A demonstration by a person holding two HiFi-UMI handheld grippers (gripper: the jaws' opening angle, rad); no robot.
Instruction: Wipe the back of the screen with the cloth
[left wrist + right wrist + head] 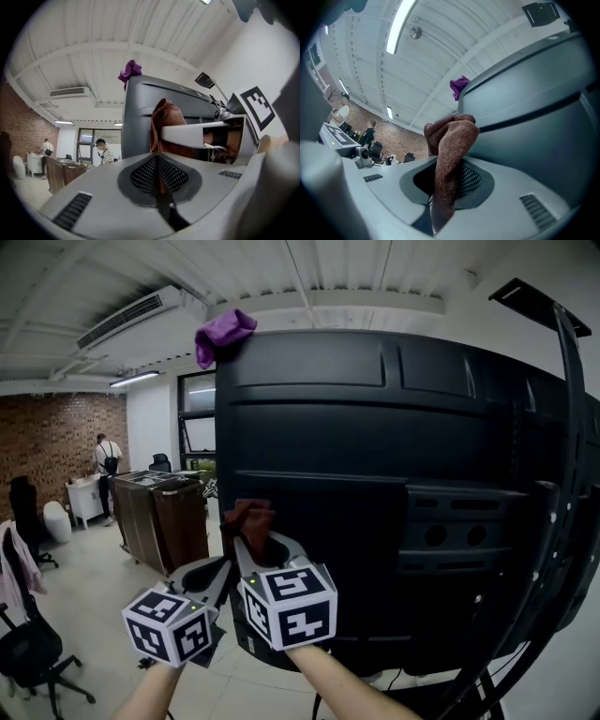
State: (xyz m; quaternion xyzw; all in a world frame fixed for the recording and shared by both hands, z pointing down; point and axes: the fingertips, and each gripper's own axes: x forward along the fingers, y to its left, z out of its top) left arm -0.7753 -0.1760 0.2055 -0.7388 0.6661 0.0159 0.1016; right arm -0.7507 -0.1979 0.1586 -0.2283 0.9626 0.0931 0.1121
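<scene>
Fingers [240,555] of the right gripper [261,542] clamp the cloth [248,518] at the screen [394,446] back in head view. Left gripper view: left gripper [158,157] fingers together, empty. Right gripper view: only a thin fold looks pinched, so rubbing over the ridges could tug it free.

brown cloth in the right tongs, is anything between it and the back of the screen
Nothing visible is in the way. The brown cloth, clamped in the right tongs, is close up at the lower left of the screen back. The left tongs sit off to its left, and the purple cloth lies on the top edge.
</scene>
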